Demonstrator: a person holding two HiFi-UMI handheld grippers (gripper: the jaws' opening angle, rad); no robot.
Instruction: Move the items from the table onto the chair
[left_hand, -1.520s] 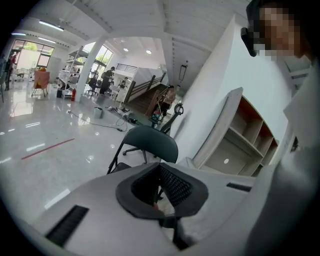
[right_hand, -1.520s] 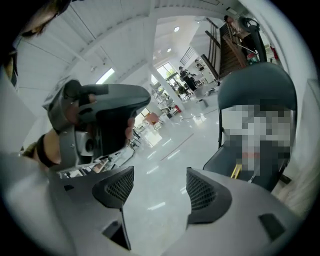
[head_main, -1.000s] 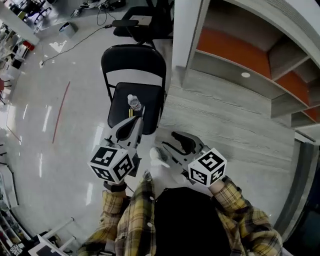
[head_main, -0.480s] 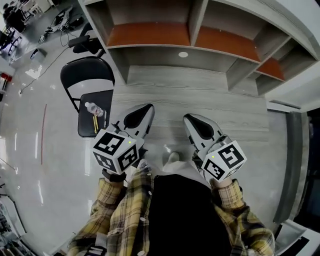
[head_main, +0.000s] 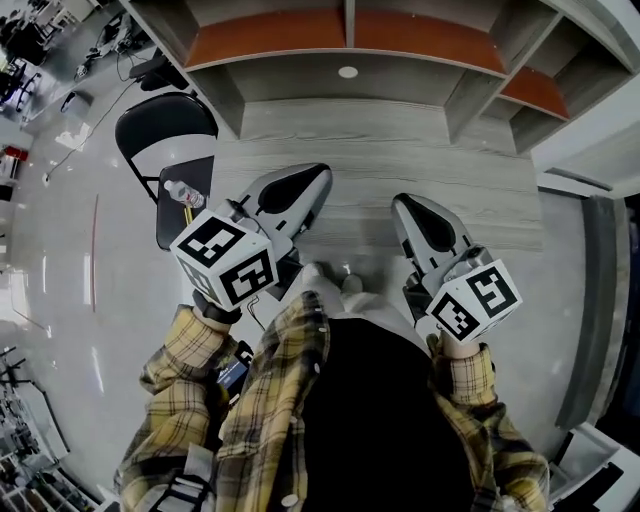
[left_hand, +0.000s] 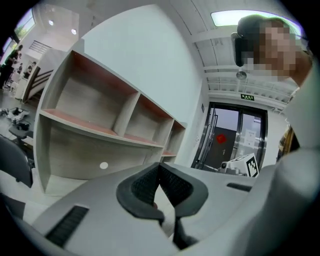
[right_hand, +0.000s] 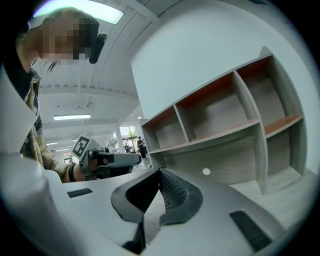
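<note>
A black folding chair (head_main: 163, 128) stands on the floor left of the grey wood-grain table (head_main: 400, 150). A clear water bottle (head_main: 183, 193) lies on its seat. My left gripper (head_main: 318, 178) hovers over the table's near left part, shut with nothing in it; its pads (left_hand: 172, 182) meet. My right gripper (head_main: 405, 205) is over the near right part, also shut and empty. Its jaws have just closed with nothing between them, and its pads (right_hand: 170, 192) touch. I see no loose item on the visible tabletop.
A shelf unit with orange-backed compartments (head_main: 350, 35) rises along the table's far edge, with a small white disc (head_main: 347, 72) on its lower back panel. Glossy floor (head_main: 60, 250) spreads left of the chair. A glass door (left_hand: 235, 140) lies to the right.
The view has swung from the chair to the table. Both grippers have moved from over the chair seat to over the table, and the right jaws have closed from open.
</note>
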